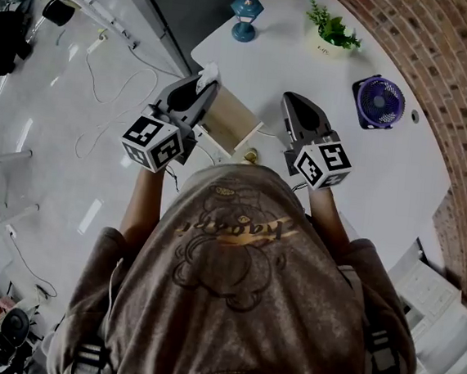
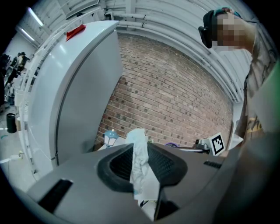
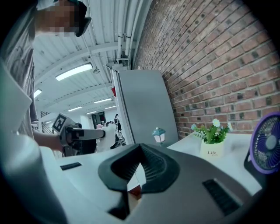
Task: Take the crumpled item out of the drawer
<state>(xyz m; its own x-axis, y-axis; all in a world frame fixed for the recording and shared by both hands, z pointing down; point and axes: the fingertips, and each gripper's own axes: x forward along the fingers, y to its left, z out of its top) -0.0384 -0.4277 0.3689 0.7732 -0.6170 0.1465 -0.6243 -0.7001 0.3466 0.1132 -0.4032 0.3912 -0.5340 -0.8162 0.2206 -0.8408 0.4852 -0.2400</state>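
On your worktop point(image 1: 406, 190), the drawer box point(image 1: 232, 118) sits mid-frame, the lamp point(image 1: 246, 15) above it, the plant point(image 1: 332, 29) upper right, the fan point(image 1: 379, 101) right.

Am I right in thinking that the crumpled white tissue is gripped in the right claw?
Not quite: the crumpled white tissue is gripped in the left claw, as the left gripper view shows. The right claw has nothing between its jaws.

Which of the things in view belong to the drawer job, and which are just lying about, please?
In the job: crumpled white paper, held by the left gripper; light wooden drawer box.
Just lying about: small blue lantern, green plant in white pot, round purple fan.
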